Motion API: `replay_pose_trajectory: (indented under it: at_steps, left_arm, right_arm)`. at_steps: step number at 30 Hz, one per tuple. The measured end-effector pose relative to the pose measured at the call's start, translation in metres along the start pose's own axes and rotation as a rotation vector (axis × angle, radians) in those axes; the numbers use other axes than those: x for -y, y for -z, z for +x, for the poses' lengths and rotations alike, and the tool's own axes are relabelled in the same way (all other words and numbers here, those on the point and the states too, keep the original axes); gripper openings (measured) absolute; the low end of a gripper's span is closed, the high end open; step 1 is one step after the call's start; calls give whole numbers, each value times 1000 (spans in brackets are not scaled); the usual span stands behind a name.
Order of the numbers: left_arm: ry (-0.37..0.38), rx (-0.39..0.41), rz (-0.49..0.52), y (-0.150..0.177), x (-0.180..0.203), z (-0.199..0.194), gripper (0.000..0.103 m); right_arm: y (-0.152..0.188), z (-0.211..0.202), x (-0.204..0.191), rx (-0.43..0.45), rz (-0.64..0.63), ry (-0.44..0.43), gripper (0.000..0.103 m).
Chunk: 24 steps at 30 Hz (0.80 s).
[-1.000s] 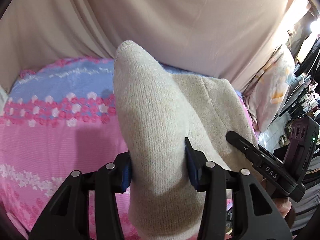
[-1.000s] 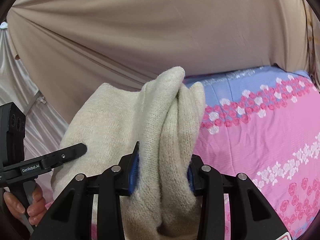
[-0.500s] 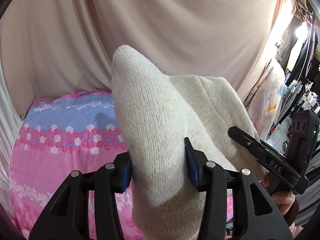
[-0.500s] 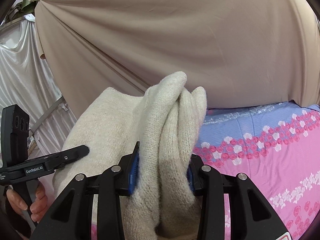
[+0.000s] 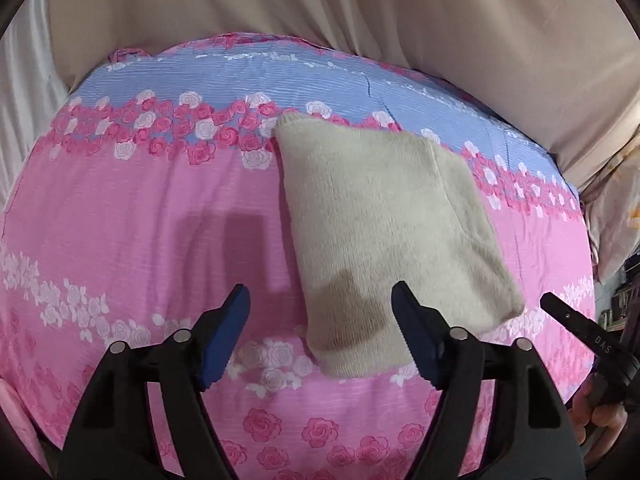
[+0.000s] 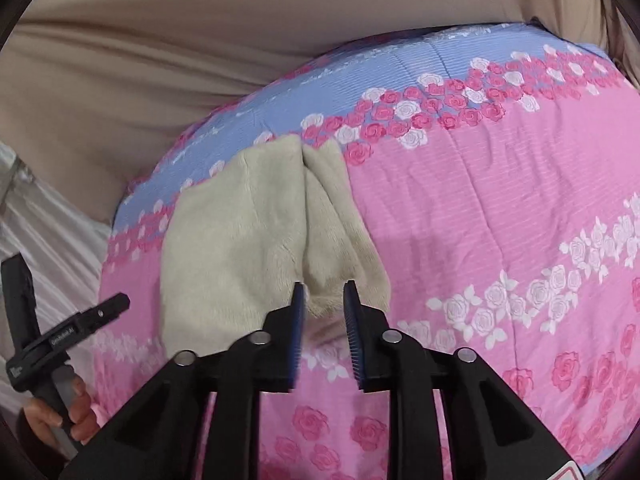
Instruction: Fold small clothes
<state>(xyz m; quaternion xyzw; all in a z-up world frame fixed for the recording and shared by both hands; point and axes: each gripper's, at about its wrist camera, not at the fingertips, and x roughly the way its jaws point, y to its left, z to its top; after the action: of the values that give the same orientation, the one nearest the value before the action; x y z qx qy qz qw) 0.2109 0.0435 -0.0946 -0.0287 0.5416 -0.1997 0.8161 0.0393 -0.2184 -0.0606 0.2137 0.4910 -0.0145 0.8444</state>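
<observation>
A folded beige knit garment lies flat on the pink floral bedspread. My left gripper hovers just over its near left corner. Its jaws are opening wide and the pads touch no cloth. In the right wrist view the garment shows a fold seam down its middle. My right gripper sits at its near right edge. Those jaws are opening slightly, with the cloth's edge loose between the tips. Each view shows the other gripper's side, held in a hand.
The bedspread has a blue band with roses at the far side. A beige curtain hangs behind the bed. A floral pillow leans at the right edge of the left wrist view.
Both grippers came down with the garment held up between them. It now rests flat on the bed, released. The left jaws have spread wide, and the right ones have loosened a little.
</observation>
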Motion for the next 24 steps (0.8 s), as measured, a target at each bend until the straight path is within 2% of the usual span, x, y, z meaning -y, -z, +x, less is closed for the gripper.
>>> replay_pose_trajectory:
  at_steps: [2, 3, 5, 7, 10, 12, 13, 14, 15, 16, 17, 18, 19, 21, 22, 23, 24]
  left_arm:
    - [-10, 3, 14, 2, 5, 3, 86]
    - [-2, 2, 11, 2, 7, 6, 90]
    - [42, -9, -23, 2, 7, 13, 92]
    - [104, -37, -97, -3, -3, 27, 92]
    - [196, -85, -242, -9, -24, 55, 92]
    - [216, -104, -307, -15, -33, 74, 92]
    - [214, -127, -326, -20, -36, 87, 90]
    - [220, -140, -326, -24, -37, 96, 83]
    - [244, -152, -315, -28, -35, 103, 67]
    - [263, -165, -280, -35, -28, 109, 63]
    - [252, -165, -259, -40, -23, 109, 59]
    - [247, -164, -232, -46, -17, 107, 49]
    - [263, -151, -198, -52, -9, 99, 46]
    - [298, -80, -100, -62, 7, 75, 45]
    - [275, -50, -57, -65, 12, 69, 46]
    - [232, -29, -17, -67, 16, 67, 55]
    - [182, -18, 11, -67, 20, 69, 70]
  right_arm:
    - [-8, 8, -7, -7, -36, 15, 54]
    - [-14, 14, -10, -11, -47, 16, 57]
    - [-24, 28, -13, -23, -62, 10, 64]
    - [-35, 44, -9, -41, -61, 16, 66]
    - [-48, 80, 6, -120, -12, -2, 67]
    - [-52, 101, 18, -157, 65, -23, 67]
    - [-52, 114, 25, -187, 120, -61, 67]
    - [-51, 124, 31, -215, 169, -106, 65]
    - [-49, 129, 32, -221, 195, -141, 49]
    - [-49, 127, 31, -207, 204, -149, 45]
    - [-50, 121, 27, -190, 190, -146, 36]
    - [-49, 107, 20, -163, 169, -146, 31]
    - [-48, 93, 15, -133, 158, -167, 29]
    - [-44, 64, 6, -73, 123, -189, 17]
    - [-41, 55, 2, -45, 94, -169, 16]
    - [-37, 56, 2, -36, 81, -126, 18]
    - [-34, 65, 5, -52, 70, -80, 27]
